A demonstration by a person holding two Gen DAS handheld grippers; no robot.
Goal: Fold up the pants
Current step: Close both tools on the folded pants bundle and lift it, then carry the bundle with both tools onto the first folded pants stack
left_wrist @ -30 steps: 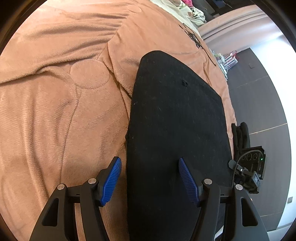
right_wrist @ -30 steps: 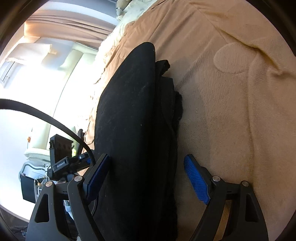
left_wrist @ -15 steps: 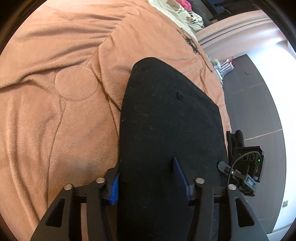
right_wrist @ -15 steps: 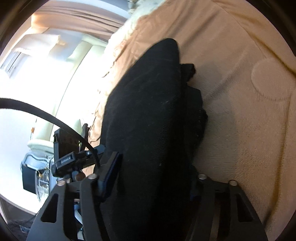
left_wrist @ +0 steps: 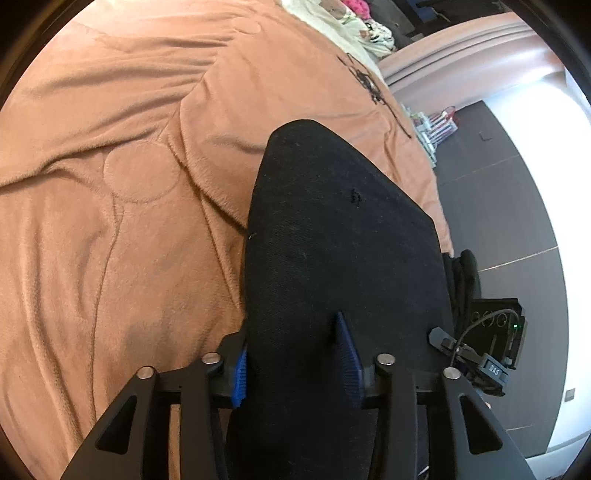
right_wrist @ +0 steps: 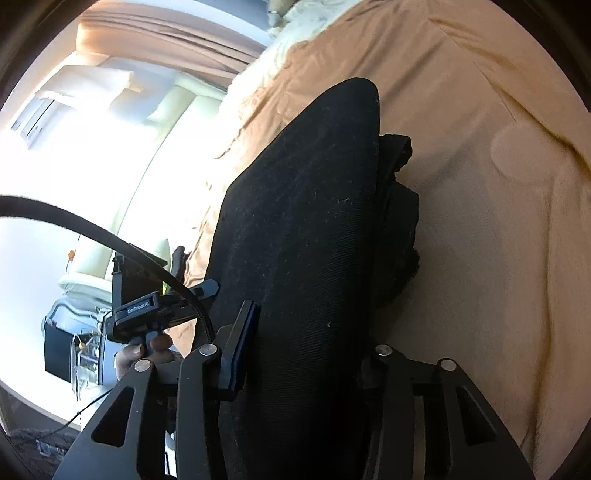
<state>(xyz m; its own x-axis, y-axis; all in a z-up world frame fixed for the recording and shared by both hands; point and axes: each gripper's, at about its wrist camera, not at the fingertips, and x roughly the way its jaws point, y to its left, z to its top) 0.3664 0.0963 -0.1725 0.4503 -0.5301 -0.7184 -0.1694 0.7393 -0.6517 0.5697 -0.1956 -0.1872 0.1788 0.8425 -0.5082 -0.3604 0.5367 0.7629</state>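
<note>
Black pants (left_wrist: 332, 240) lie folded in a long strip on a tan blanket (left_wrist: 110, 221). My left gripper (left_wrist: 295, 358) is shut on the near end of the pants, its blue pads pressed into the cloth. In the right wrist view the pants (right_wrist: 306, 229) fill the middle, with stacked layers showing along their right edge. My right gripper (right_wrist: 306, 358) is shut on the pants too; its right finger is hidden by the cloth. Each gripper shows in the other's view, at the pants' far side.
The tan blanket (right_wrist: 498, 258) covers a bed. Pale bedding (left_wrist: 351, 26) lies at the far end. A dark floor (left_wrist: 509, 206) and a small rack (left_wrist: 432, 125) are right of the bed. A bright window and curtain (right_wrist: 147, 48) are at left.
Both grippers were open around the pants' edge one second ago and have closed onto the cloth. The right gripper has tilted and lifted the pants slightly.
</note>
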